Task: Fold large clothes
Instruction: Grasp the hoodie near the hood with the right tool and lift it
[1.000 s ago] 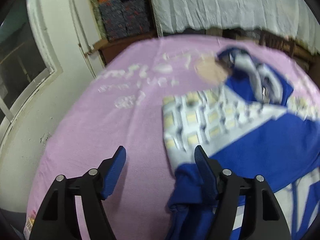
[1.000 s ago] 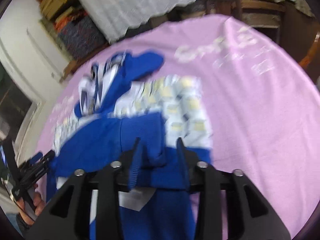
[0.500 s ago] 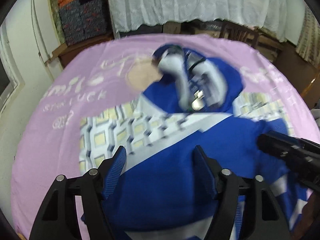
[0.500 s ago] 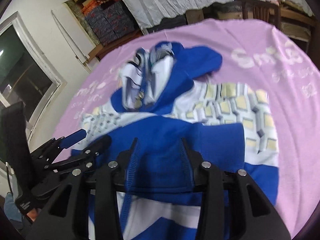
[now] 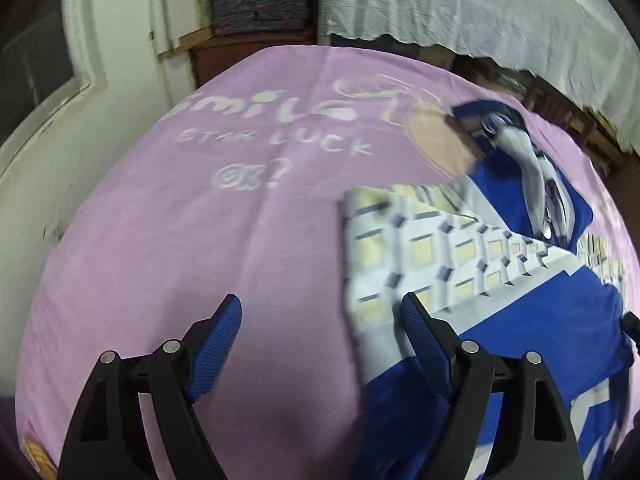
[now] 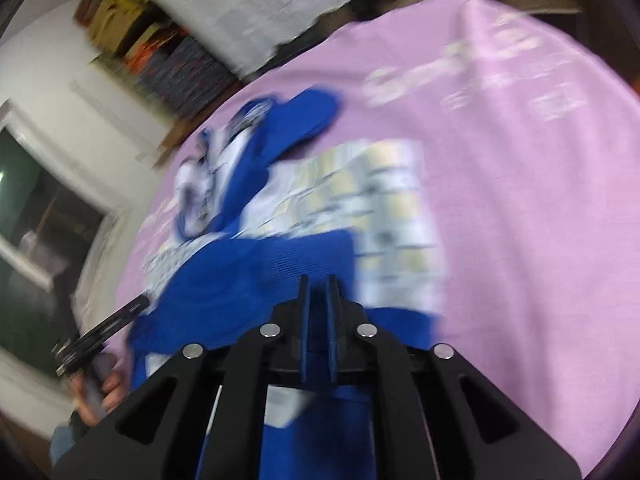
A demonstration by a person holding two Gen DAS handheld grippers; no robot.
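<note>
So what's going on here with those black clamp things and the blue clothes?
A person is folding a blue and white jacket spread on a pink sheet, using a hand-held gripper in each hand. The left hand-held gripper is opening over the jacket's patterned edge and holds nothing. The right hand-held gripper is closing, with blue fabric of the jacket's lower part between its narrow jaws. The picture is too blurred to tell whether it has pinched it firmly yet.
</note>
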